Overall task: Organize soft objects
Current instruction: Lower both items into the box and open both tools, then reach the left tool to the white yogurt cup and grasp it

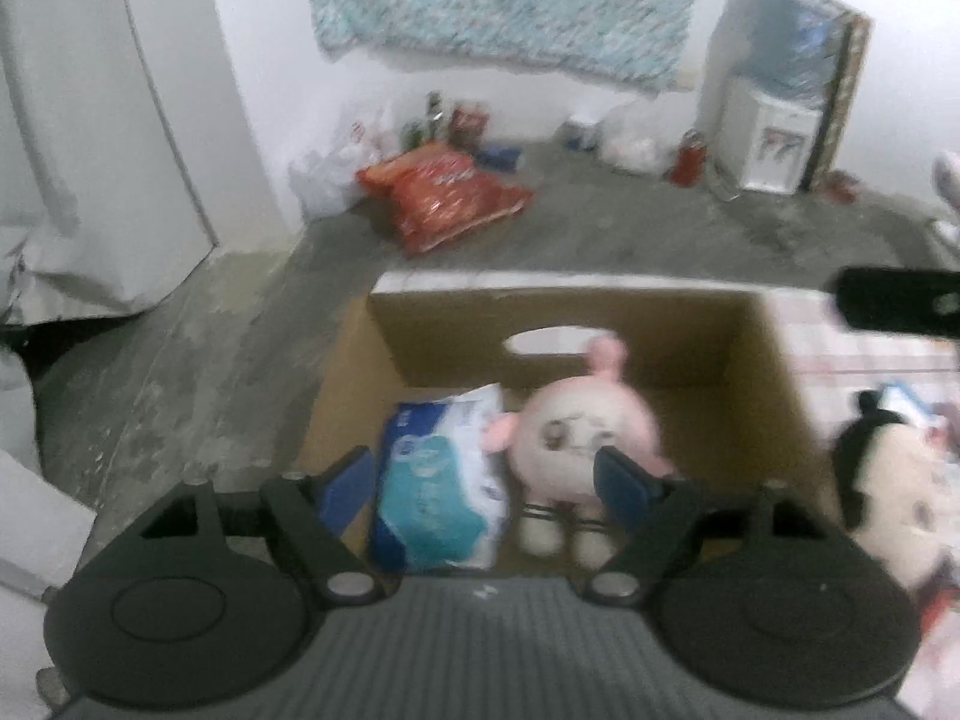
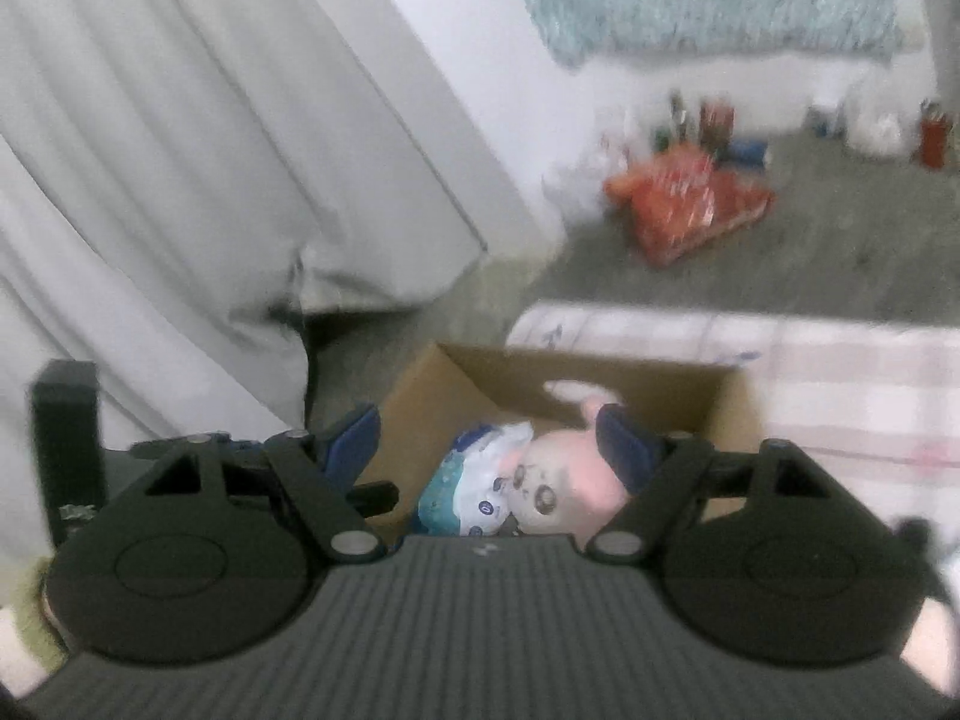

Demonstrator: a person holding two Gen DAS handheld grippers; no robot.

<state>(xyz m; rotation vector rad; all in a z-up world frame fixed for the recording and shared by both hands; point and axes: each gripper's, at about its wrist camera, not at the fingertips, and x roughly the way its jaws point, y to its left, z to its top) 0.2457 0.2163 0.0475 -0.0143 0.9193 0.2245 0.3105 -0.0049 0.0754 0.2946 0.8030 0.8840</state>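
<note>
An open cardboard box [image 1: 774,396] holds a pink round plush [image 1: 576,426] and a blue-white tissue pack [image 1: 438,480]. My left gripper [image 1: 480,474] is open above the box's near side, holding nothing. A black-haired plush doll [image 1: 888,480] lies outside the box at the right. In the right wrist view the same box [image 2: 432,396] holds the pink plush [image 2: 570,480] and tissue pack [image 2: 474,486]. My right gripper [image 2: 492,438] is open above them, holding nothing.
The box stands on a pink checked cloth [image 2: 840,372]. On the grey floor [image 1: 600,228] lie an orange snack bag [image 1: 444,192], bottles and plastic bags by the wall. White curtains [image 2: 180,150] hang at the left. A water dispenser [image 1: 774,120] stands at the back right.
</note>
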